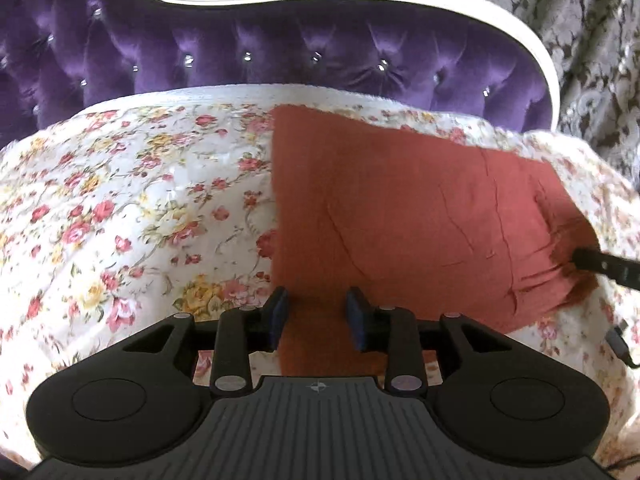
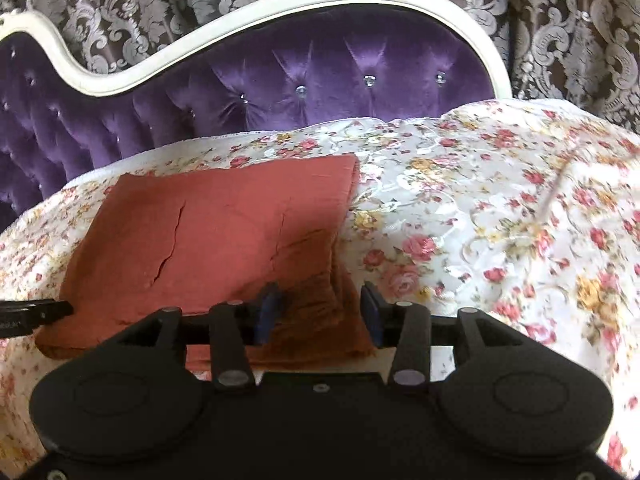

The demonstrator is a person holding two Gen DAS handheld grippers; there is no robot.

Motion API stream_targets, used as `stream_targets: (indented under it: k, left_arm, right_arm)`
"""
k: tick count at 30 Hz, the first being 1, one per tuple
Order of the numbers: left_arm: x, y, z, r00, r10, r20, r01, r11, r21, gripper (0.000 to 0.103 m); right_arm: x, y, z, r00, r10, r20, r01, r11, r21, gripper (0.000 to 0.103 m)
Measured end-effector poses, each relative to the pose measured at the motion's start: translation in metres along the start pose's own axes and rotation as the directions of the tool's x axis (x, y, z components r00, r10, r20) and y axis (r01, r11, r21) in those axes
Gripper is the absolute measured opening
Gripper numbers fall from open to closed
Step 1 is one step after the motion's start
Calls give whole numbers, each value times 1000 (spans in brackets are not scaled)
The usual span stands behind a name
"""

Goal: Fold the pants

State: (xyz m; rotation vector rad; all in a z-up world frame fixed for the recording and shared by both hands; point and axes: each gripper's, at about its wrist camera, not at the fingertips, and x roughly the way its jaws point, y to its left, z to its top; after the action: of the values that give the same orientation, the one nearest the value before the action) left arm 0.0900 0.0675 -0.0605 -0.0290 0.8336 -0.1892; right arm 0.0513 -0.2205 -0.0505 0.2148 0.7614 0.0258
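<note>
A patterned damask curtain [image 2: 560, 20] fills the background behind everything; in front of it stands a tufted purple headboard [image 1: 280, 60] with a curving white frame [image 2: 280, 4] and small crystal buttons; below that spreads a floral bedspread [image 1: 120, 208], white with red and yellow roses, covering the whole bed. The rust-red pants [image 1: 400, 220] lie on this bedspread as a folded, roughly rectangular stack, a few shallow creases across the top layer; in the right wrist view the same pants [image 2: 216, 232] sit left of centre, their far edge near the headboard. The left gripper [image 1: 318, 312] hovers at the near left corner of the fabric, its blue-padded jaws spread apart with cloth visible in the gap, nothing pinched between them. The right gripper [image 2: 320, 312] sits at the near right corner, jaws likewise parted, the left finger over the darker, bunched edge of the pants and the right finger over the bedspread just beside it; its black finger tip shows in the left wrist view at the far right edge of the fabric.
</note>
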Motion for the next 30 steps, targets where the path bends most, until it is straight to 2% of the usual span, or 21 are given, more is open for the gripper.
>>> stream_targets:
  k: [4,15,23,30]
  left_arm:
    - [-21,-1,1,1000,5,11,-5,999,-40,30]
    - [-80,-36,-33,997,58,58,-57,998,-33,30]
    - [-107,-57,-54,987,115,110,-118,993,20,30]
    - [-116,-64,-64,990,98,103,-101,994,30,31]
  right_arm:
    - [-25,11,-1,998,-44,41,46,998,-41,52]
    - [-90,54,-35,995,-1,96,15,989,-146,52]
    - [-119,66,-51,990,13,137,5,992,-125,55]
    - [-126,68,-63,991,10,132,4,994,-108,55]
